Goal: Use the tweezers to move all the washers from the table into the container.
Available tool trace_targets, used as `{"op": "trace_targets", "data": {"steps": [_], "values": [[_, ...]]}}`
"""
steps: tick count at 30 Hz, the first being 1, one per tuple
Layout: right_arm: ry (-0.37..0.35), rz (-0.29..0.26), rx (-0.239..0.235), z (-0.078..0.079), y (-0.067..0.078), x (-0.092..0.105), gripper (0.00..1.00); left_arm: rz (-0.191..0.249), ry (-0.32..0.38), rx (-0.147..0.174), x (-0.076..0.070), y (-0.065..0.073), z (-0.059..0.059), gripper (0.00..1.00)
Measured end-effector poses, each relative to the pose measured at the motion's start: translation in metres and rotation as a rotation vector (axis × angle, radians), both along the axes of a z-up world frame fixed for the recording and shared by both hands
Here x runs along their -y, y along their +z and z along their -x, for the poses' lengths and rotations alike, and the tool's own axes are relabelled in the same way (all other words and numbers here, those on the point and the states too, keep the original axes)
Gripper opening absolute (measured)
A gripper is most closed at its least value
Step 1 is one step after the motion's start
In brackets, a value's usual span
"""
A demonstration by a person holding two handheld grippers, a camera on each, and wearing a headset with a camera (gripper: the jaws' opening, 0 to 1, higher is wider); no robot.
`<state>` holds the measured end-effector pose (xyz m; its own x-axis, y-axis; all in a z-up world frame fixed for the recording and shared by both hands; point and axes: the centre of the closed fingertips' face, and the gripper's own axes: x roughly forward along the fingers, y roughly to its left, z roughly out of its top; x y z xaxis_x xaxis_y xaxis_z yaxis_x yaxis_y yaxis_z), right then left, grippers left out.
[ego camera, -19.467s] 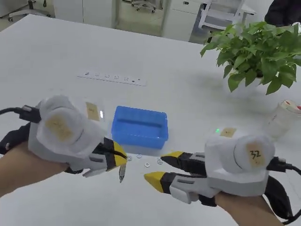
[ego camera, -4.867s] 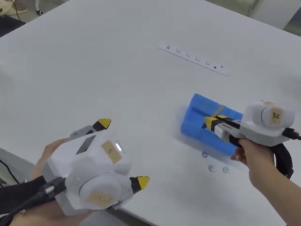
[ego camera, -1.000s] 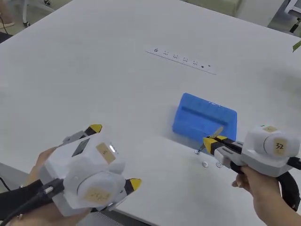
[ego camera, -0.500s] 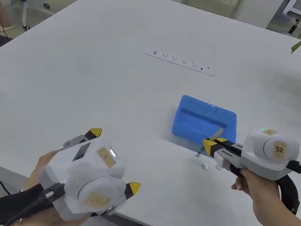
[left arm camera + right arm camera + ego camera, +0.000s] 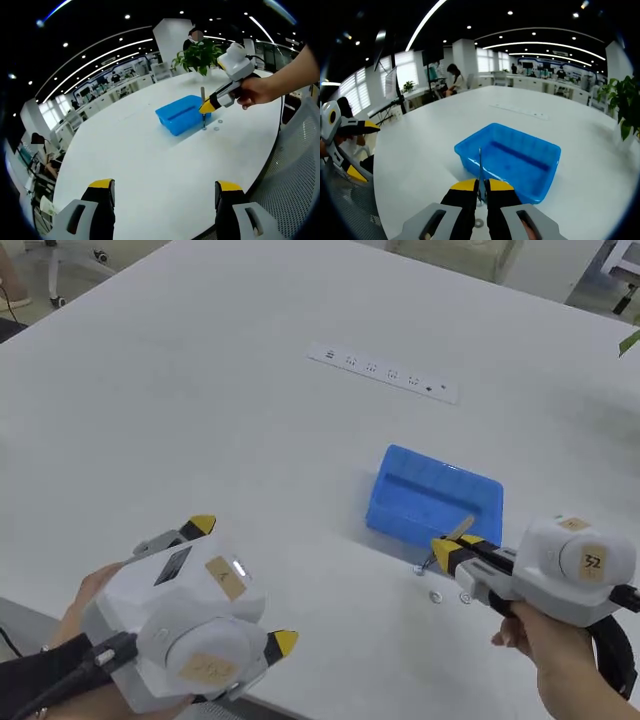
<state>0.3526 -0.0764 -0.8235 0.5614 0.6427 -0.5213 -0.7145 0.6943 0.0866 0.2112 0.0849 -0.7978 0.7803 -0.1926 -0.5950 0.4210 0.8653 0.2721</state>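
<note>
My right gripper [image 5: 447, 550] is shut on a pair of metal tweezers [image 5: 445, 543]. Their tip points down at the table just in front of the blue container [image 5: 435, 498], beside a small washer [image 5: 418, 570]. Two more washers [image 5: 435, 595] [image 5: 466, 597] lie nearer me on the white table. In the right gripper view the tweezers [image 5: 480, 162] rise between the shut jaws, with the container [image 5: 507, 160] behind and a washer [image 5: 479, 222] below. My left gripper [image 5: 243, 583] is open and holds nothing, far to the left near the table's front edge. Its own view shows the right gripper [image 5: 210, 106] and container [image 5: 182, 114].
A white power strip [image 5: 382, 373] lies flat farther back on the table. A potted plant [image 5: 200, 55] stands beyond the container. The table's front edge runs close under the left gripper, and a mesh chair [image 5: 295, 180] stands beside it.
The right gripper with the tweezers has edged slightly down, the tip staying by the washer at the container's front. The left gripper stays open and low at the left.
</note>
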Motion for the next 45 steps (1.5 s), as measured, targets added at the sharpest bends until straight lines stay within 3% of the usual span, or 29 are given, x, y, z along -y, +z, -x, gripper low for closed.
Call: {"op": "trace_targets", "data": {"steps": [12, 21, 26, 31, 35, 38, 45], "values": [[0.007, -0.006, -0.005, 0.001, 0.001, -0.005, 0.03, 0.002, 0.016, 0.005, -0.003, 0.001, -0.001, 0.84], [0.048, 0.058, 0.05, 0.005, 0.0, -0.008, 0.02, -0.003, 0.014, 0.003, -0.003, 0.0, 0.0, 0.84], [0.046, 0.065, 0.038, 0.004, 0.0, -0.007, 0.01, -0.003, 0.013, 0.003, -0.003, 0.001, 0.0, 0.83], [0.012, 0.033, -0.003, 0.001, 0.001, -0.004, 0.01, 0.001, 0.011, 0.003, -0.002, 0.001, 0.0, 0.83], [0.002, 0.001, -0.009, 0.0, 0.009, -0.003, 0.01, -0.006, 0.008, 0.003, -0.002, 0.0, 0.0, 0.83], [-0.011, -0.059, -0.024, -0.001, 0.019, -0.004, 0.01, -0.004, 0.008, 0.001, -0.002, 0.0, 0.0, 0.83], [-0.024, -0.078, -0.022, -0.004, 0.029, 0.0, 0.0, -0.006, -0.001, 0.001, 0.0, 0.0, 0.0, 0.83]]}}
